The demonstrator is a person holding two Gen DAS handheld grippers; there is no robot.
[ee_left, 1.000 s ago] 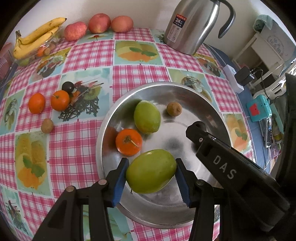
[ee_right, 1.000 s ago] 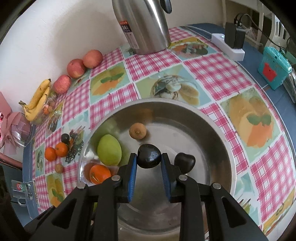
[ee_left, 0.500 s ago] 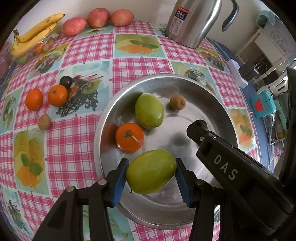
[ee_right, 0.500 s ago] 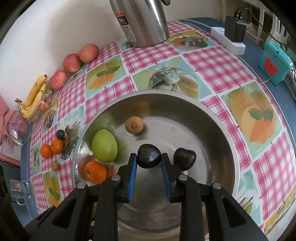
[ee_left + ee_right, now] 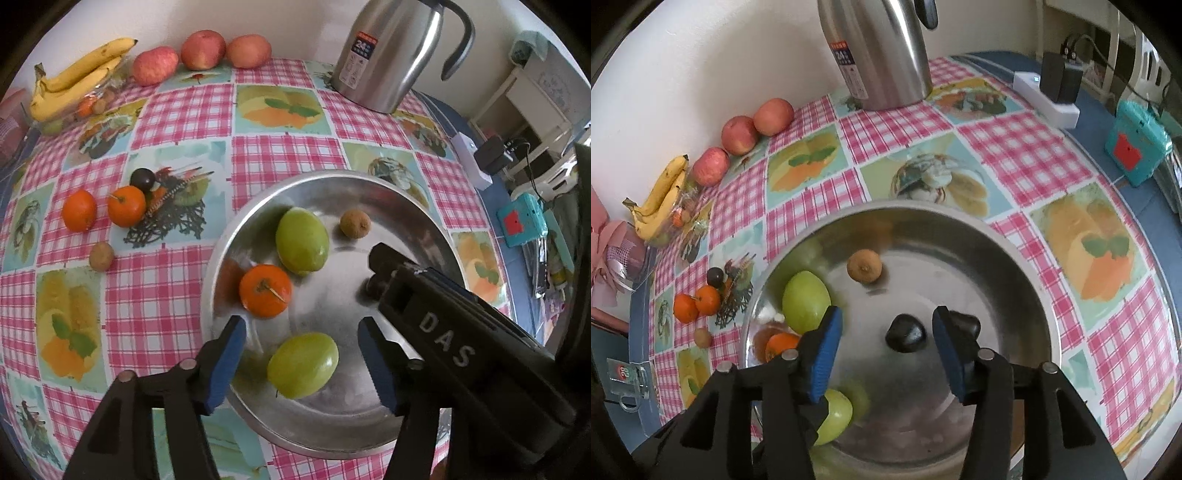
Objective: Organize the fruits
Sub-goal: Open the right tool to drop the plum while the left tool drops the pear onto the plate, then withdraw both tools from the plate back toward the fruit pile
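My left gripper (image 5: 300,360) points steeply down, its jaws having just been opening; the blue pads (image 5: 226,363) now stand clear on either side of what lies between them, pressing on nothing. My right gripper (image 5: 886,349) tilts down the same way, its jaws also just spread apart, both pads free. Its black body (image 5: 461,354) crosses the left view, close beside my left jaws.

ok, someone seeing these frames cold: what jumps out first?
Probably the big steel bowl mid-table, with both grippers open over it: the left gripper straddles a green fruit lying free on the bowl floor, and the right gripper brackets a dark fruit. Both sets of jaws have just been opening. Next, the steel kettle at the back.
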